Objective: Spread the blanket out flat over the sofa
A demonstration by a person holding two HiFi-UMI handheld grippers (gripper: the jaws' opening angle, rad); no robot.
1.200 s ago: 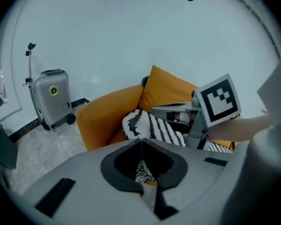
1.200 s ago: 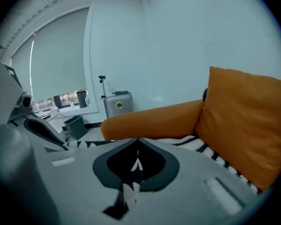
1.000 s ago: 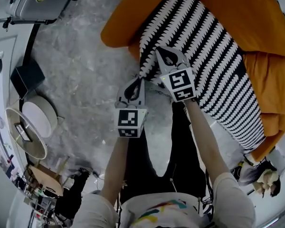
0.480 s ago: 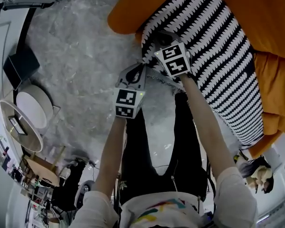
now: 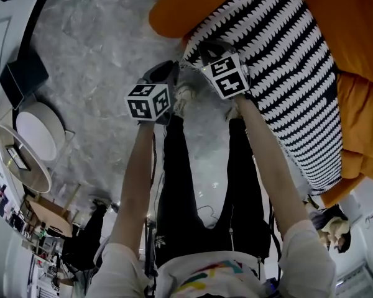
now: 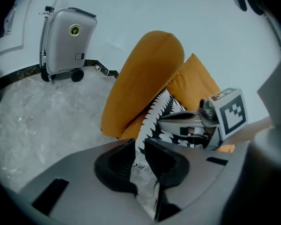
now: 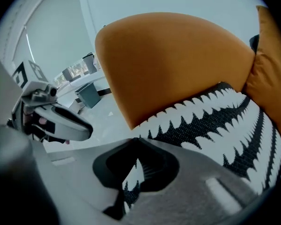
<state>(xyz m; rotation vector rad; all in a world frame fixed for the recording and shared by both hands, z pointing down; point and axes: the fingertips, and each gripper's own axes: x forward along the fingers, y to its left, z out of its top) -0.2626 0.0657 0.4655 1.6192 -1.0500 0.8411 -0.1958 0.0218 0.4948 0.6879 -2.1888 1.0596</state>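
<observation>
Legs in black trousers (image 5: 174, 185) stand at the front of the orange upholstered sofa (image 5: 342, 11), with a pale shoe (image 5: 184, 97) just off its arm end. Beside that shoe the left gripper (image 6: 140, 145) points steeply down. Its jaws have just been opening and stand a narrow slit apart. The fringed corner of the black-and-white striped knitted blanket (image 5: 286, 61) shows in the slit, but whether the pads touch it I cannot tell. The right gripper (image 7: 134, 143), closer to the sofa, has its jaws pinched together on the blanket's front edge, with patterned cloth bunched in the hollow behind the tips.

The blanket lies along the sofa's seat, running from the arm end toward the other end, and its near edge hangs over the sofa's front. An orange cushion (image 5: 363, 123) rests against its backrest side.

Out from the sofa's rounded arm, grey marbled floor (image 5: 93, 54) lies open. Well apart from the sofa, across that floor, a grey hard-shell wheeled suitcase (image 6: 68, 41) stands upright and closed against the white wall. A dark square bin (image 7: 89, 93) stands beyond the sofa's arm, and its inside is hidden. A flat black box (image 5: 22, 76) and a round white drum-shaped object (image 5: 34, 132) sit at the floor's far side from the sofa.
</observation>
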